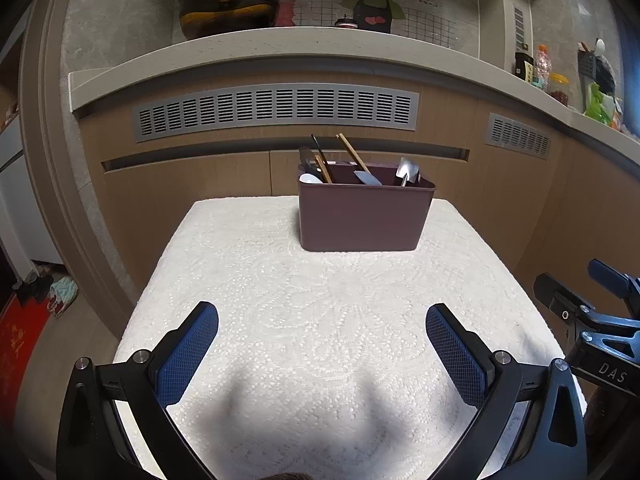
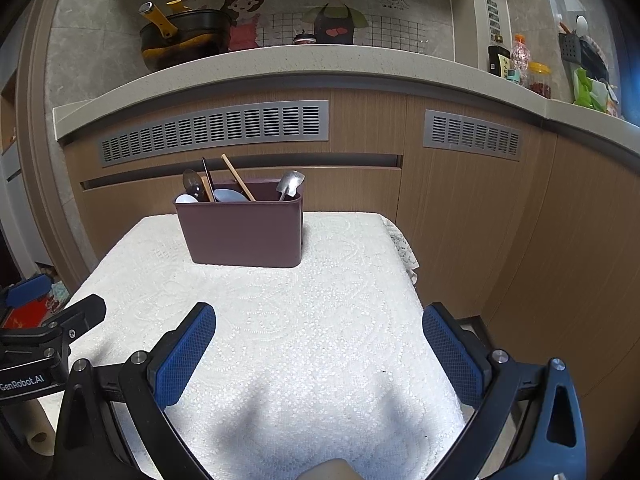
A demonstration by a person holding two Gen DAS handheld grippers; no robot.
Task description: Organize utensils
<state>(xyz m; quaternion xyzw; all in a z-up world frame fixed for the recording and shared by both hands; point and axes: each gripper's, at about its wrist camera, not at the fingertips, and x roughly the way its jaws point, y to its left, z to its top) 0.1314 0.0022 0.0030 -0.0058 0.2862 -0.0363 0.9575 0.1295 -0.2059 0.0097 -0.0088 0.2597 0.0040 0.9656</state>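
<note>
Both claws, left [image 1: 322, 316] and right [image 2: 319, 316], hover spread and empty over the worktop [image 1: 320, 320]; the utensils [image 1: 352, 166] stand in the maroon caddy [image 1: 364, 216], which a careless reach could tip.

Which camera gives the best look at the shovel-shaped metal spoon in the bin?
The right wrist view: the spoon stands clear above the bin rim. In the left wrist view the spoon is partly behind the rim.

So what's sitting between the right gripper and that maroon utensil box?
Nothing: in the right wrist view only bare white lace tablecloth lies between the open right gripper and the maroon utensil box.
</note>
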